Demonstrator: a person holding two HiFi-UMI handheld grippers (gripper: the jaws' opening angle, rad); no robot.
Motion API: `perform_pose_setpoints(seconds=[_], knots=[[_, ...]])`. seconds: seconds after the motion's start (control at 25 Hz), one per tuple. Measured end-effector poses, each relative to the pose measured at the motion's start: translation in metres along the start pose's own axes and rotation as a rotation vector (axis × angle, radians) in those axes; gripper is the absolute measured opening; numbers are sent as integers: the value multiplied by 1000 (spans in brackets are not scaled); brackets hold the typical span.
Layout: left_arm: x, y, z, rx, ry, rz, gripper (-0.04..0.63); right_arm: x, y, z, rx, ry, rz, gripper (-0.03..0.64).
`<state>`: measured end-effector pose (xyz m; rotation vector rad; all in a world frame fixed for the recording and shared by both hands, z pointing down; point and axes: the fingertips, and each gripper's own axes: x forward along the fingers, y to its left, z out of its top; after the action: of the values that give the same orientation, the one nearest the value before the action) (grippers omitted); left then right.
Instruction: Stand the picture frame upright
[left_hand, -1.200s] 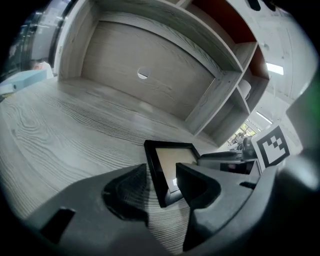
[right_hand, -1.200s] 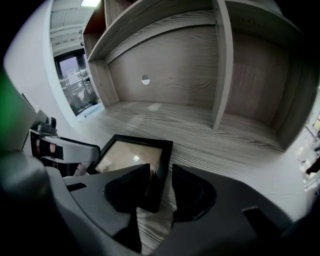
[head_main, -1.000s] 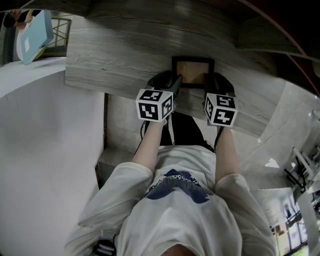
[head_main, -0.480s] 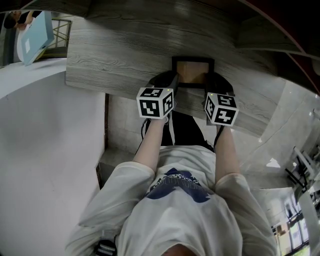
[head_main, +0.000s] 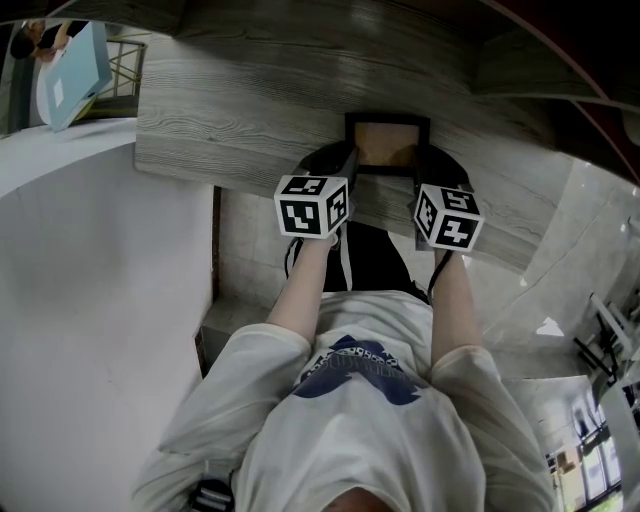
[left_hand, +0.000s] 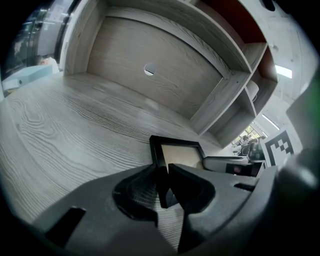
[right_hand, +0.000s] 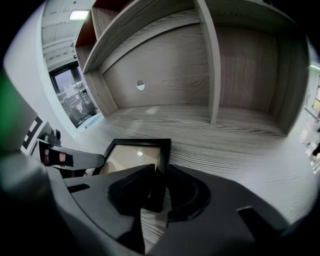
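Picture frame (head_main: 387, 145) lies flat on the wood-grain desk (head_main: 230, 120). Left gripper (left_hand: 165, 181) and right gripper (right_hand: 156, 187) have just closed partway, each pinching one side rail, so tipping it upright can likely begin.

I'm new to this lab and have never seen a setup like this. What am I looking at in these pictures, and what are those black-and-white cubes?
There is no robot here. A person holds a hand tool with two jaws in each hand, and the marker cubes are part of those tools. The head view comes from a camera on the person's head, looking down along their arms. The other two views come from cameras riding on the left gripper and the right gripper, each looking along its own jaws. A black picture frame lies on the grey wooden desk. Both pairs of jaws have just been closing. The left pair has the frame's left edge between them and the right pair has its right edge, and both appear to pinch it.
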<state>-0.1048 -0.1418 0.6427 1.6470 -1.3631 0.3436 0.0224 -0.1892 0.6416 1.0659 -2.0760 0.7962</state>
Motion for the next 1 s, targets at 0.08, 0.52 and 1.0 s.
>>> perform_pose_setpoints(seconds=[0.08, 0.52, 1.0], knots=[[-4, 0, 5, 23, -9, -5, 80, -2, 3, 2, 17, -20, 3, 71], [-31, -25, 45, 158, -74, -46, 78, -43, 8, 37, 55, -187, -17, 67], [-47, -89, 80, 339, -166, -192, 77, -114, -13, 63, 90, -393, -154, 67]])
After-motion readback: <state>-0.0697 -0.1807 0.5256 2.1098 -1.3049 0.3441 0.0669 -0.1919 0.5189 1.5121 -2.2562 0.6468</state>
